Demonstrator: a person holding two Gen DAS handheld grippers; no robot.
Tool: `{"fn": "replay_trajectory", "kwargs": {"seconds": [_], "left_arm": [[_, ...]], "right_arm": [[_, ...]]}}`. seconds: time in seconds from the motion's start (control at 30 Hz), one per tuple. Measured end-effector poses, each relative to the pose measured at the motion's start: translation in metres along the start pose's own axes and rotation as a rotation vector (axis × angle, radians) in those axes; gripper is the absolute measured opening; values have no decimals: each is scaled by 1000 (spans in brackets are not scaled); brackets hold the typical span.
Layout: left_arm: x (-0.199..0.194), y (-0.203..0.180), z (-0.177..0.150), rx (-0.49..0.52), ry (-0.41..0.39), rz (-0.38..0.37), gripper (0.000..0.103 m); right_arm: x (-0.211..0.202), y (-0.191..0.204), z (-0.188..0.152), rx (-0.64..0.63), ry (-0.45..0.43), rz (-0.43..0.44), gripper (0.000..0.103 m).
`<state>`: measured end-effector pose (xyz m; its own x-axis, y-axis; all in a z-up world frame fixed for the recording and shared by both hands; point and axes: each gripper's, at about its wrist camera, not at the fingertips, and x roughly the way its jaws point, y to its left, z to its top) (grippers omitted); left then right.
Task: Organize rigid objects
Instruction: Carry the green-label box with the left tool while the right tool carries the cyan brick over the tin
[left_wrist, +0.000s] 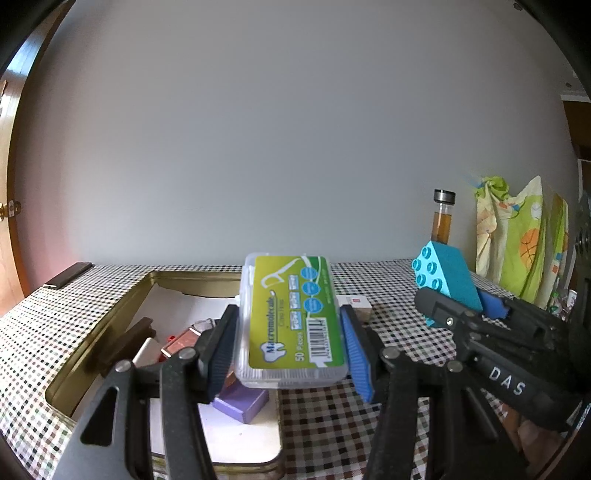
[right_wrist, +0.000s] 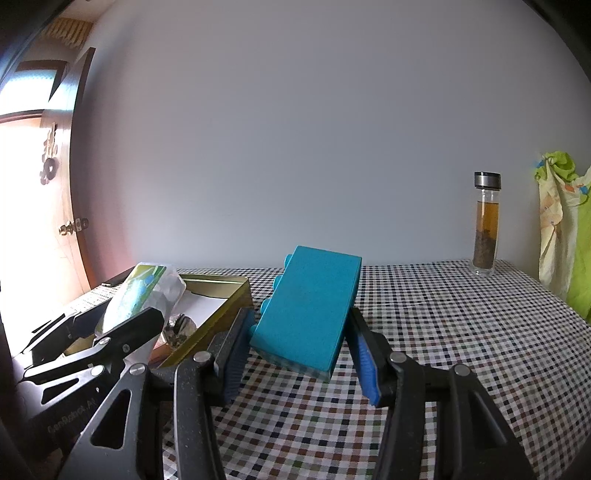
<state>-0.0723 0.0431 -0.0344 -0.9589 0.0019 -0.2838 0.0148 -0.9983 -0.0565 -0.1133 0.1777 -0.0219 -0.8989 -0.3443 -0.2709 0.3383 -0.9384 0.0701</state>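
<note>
My left gripper (left_wrist: 290, 332) is shut on a clear floss-pick box (left_wrist: 291, 317) with a green label, held above the right edge of a gold tin tray (left_wrist: 110, 325). The tray holds a purple block (left_wrist: 242, 404), a brown piece (left_wrist: 125, 341) and a reddish case (left_wrist: 181, 341). My right gripper (right_wrist: 299, 339) is shut on a teal toy brick (right_wrist: 308, 310), tilted and held above the checkered table (right_wrist: 443, 332), just right of the tray (right_wrist: 221, 317). The brick also shows in the left wrist view (left_wrist: 447, 277), and the floss box in the right wrist view (right_wrist: 140, 295).
A glass bottle (right_wrist: 487, 225) of brown liquid stands at the back of the table near the wall. A green and yellow patterned bag (left_wrist: 517, 236) stands at the right. A small white box (left_wrist: 356, 304) lies on the table behind the floss box. A wooden door (right_wrist: 40, 184) is at the left.
</note>
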Motion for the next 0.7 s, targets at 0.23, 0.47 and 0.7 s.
{"fn": "replay_trajectory", "kwargs": {"seconds": [0.23, 0.47, 0.7], "left_arm": [[-2, 11, -1, -16, -2, 13, 54], [-2, 24, -1, -43, 5, 23, 54], [-2, 31, -1, -55, 1, 38, 54]], "right_arm": [[1, 17, -1, -29, -3, 24, 53], [3, 31, -2, -45, -2, 45, 53], [5, 41, -4, -58, -1, 62, 53]]}}
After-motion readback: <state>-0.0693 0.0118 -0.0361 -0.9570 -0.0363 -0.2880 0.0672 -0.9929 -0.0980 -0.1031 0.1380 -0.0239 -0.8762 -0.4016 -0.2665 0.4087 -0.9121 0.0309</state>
